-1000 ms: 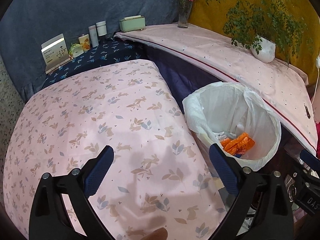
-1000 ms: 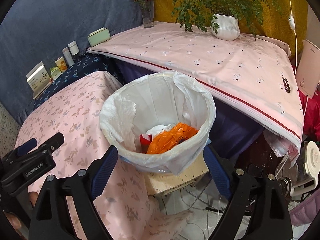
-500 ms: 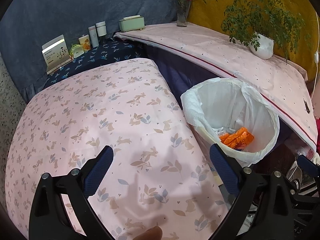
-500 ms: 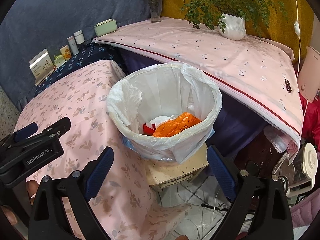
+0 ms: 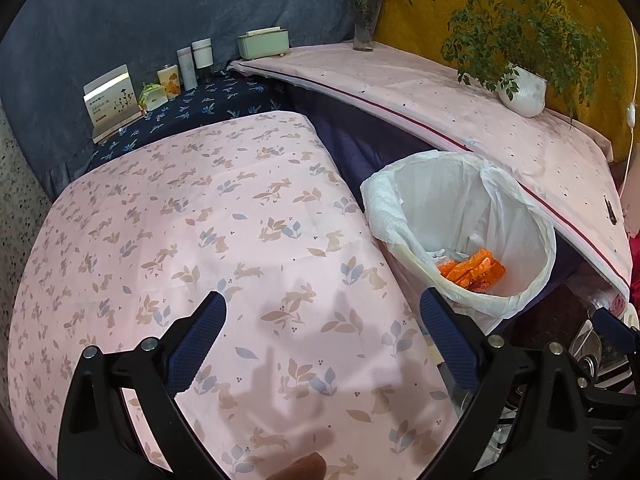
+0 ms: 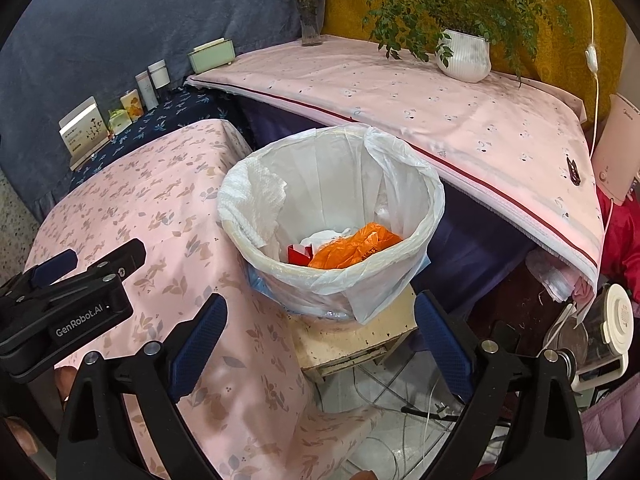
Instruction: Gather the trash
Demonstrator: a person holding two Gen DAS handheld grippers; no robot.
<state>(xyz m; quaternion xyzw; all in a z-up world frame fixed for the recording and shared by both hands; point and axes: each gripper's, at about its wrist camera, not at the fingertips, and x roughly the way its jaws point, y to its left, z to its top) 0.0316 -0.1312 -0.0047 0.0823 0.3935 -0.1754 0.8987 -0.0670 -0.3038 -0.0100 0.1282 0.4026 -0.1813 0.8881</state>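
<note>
Orange bag [image 6: 352, 250] lies crumpled in our upright, upward-opening bin [image 6: 434, 200]; both grippers' fingers [image 6: 198, 344] gape wide, empty.

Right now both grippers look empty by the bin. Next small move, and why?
Probably swing both away from the bin to look for more trash. The right gripper and left gripper are open with nothing between the fingers, the orange bag already lies inside the bin, and the pink cloth shows no litter.
</note>
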